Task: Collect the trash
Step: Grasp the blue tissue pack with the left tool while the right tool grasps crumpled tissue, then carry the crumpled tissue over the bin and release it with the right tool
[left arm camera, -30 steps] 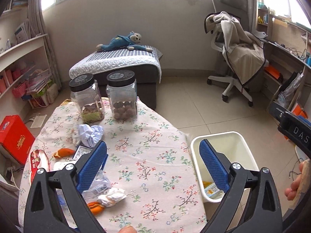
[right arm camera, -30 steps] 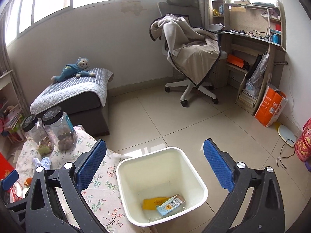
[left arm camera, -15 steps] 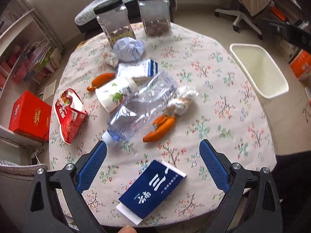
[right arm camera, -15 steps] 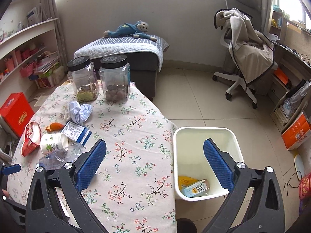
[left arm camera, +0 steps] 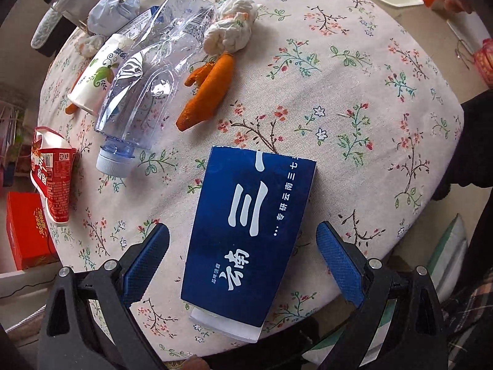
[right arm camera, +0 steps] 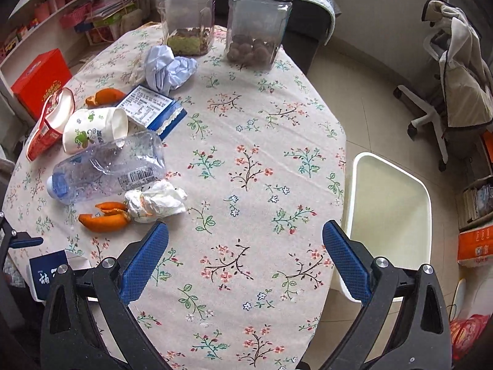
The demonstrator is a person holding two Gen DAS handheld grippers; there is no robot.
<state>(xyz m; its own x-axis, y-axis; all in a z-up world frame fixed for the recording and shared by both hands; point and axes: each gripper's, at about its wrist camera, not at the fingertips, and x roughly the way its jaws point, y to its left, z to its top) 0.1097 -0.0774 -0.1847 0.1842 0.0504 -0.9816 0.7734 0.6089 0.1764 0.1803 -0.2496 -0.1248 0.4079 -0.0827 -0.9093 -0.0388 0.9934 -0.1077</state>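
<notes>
A dark blue box (left arm camera: 249, 234) lies flat near the table's front edge. My left gripper (left arm camera: 243, 262) is open just above it, one finger on each side, neither touching. Beyond it lie orange peel (left arm camera: 209, 89), a crushed clear bottle (left arm camera: 151, 71), a tissue wad (left arm camera: 231, 30), a paper cup (left arm camera: 98, 74) and a red packet (left arm camera: 50, 172). My right gripper (right arm camera: 245, 260) is open over bare tablecloth, empty. The white bin (right arm camera: 389, 212) stands on the floor by the table's right edge. In the right wrist view the blue box (right arm camera: 49, 273) shows at lower left.
Two black-lidded jars (right arm camera: 258, 24) stand at the table's far end, with crumpled blue paper (right arm camera: 168, 71) and a blue-and-white carton (right arm camera: 151, 109) nearby. A red box (right arm camera: 40, 80) sits on the floor at left. An office chair (right arm camera: 456, 86) stands beyond the bin.
The left gripper has tilted down and come close over the blue box. The right gripper has swung from the bin to the table. Both stayed open.
</notes>
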